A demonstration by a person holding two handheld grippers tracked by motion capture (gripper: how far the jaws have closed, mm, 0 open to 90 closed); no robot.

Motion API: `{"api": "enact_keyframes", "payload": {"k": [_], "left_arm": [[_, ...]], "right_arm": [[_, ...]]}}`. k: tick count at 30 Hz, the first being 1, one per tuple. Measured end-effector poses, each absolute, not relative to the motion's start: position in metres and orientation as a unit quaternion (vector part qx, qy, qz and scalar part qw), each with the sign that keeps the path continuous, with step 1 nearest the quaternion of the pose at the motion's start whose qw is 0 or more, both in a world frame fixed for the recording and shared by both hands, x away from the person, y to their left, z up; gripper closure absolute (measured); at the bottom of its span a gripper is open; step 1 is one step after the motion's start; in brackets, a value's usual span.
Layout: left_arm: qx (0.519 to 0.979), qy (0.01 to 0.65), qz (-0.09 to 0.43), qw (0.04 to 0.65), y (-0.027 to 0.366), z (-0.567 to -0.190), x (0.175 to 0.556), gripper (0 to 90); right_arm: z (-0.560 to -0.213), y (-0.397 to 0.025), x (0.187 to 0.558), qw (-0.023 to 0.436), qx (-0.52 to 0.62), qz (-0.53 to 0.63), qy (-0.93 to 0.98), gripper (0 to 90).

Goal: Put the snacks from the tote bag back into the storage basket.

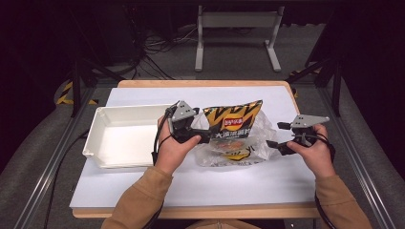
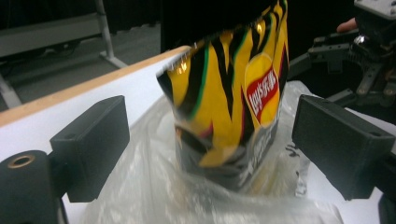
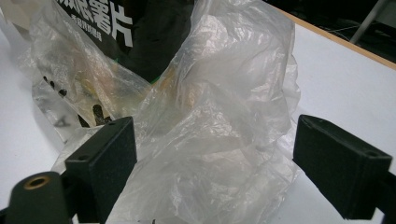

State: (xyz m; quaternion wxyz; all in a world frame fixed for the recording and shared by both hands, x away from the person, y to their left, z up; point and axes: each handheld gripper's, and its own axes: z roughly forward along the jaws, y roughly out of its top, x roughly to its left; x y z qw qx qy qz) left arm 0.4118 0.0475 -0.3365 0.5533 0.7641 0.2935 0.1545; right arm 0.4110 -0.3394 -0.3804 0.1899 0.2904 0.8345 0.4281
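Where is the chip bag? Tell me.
In the high view, the chip bag stands mid-table inside the clear plastic bag, between both grippers, right of the white tray.

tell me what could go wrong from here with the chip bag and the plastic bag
1. The chip bag stands only partly inside the clear plastic bag; with both claws open, nothing grips it and it may tip out.
2. The left claw could close on the chip bag itself and crush the chips.
3. The right claw faces loose, thin film, which may slip or tear when pinched.
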Motion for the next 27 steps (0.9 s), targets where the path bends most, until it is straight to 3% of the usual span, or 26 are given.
{"api": "enact_keyframes", "payload": {"k": [8, 19, 24, 27], "left_arm": [[0.764, 0.273, 0.131, 0.570, 0.043, -0.336, 0.425, 17.4], [0.774, 0.251, 0.121, 0.568, 0.035, -0.335, 0.436, 35.8], [0.777, 0.240, 0.131, 0.568, 0.034, -0.332, 0.436, 58.9], [0.779, 0.237, 0.131, 0.566, 0.034, -0.332, 0.436, 68.1]], "right_arm": [[-0.380, -0.340, 0.411, 0.190, 0.289, 0.429, 0.834, 14.0], [-0.381, -0.339, 0.411, 0.188, 0.287, 0.428, 0.836, 14.1], [-0.380, -0.339, 0.411, 0.190, 0.286, 0.429, 0.835, 14.2], [-0.380, -0.340, 0.411, 0.190, 0.287, 0.429, 0.835, 14.1]]}}
